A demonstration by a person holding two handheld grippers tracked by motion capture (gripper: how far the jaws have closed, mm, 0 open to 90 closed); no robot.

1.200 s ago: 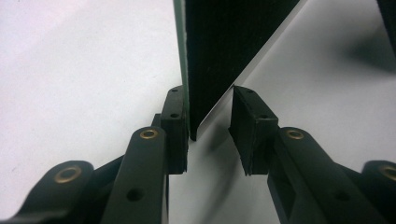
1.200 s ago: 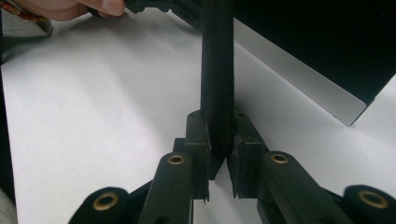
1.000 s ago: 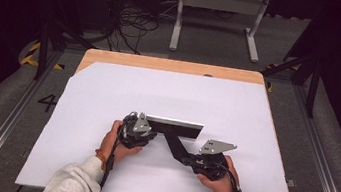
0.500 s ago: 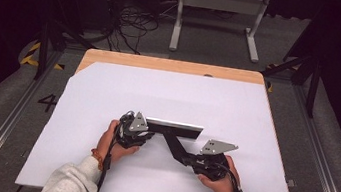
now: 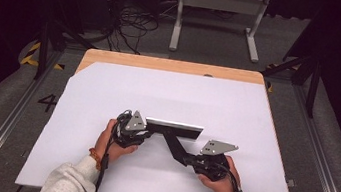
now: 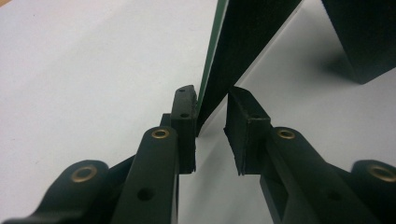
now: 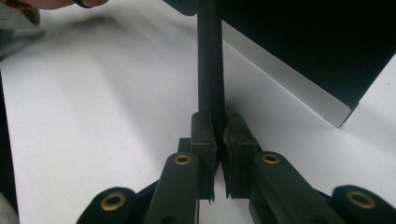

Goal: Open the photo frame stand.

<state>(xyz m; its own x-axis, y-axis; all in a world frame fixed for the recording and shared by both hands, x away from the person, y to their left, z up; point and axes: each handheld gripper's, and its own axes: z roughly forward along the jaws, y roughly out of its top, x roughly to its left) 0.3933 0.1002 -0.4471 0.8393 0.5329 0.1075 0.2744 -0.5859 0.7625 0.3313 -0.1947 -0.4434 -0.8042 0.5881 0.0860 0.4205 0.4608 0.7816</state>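
Note:
A flat black panel with a silver top edge stands upright on the white sheet, and a black strut slants from it toward the near right. My left gripper is at the panel's left end. In the left gripper view it is open, straddling the panel's edge; one pad sits close to it and a gap shows at the other. My right gripper holds the strut's near end. In the right gripper view it is shut on the strut, with the panel behind.
A white sheet covers the wooden table, whose far edge shows bare. Beyond the table lie floor cables and a grey metal stand. Rails run along the floor on both sides.
My left gripper has edged slightly to the left at the panel's end. The right gripper, the strut and the panel have stayed where they were.

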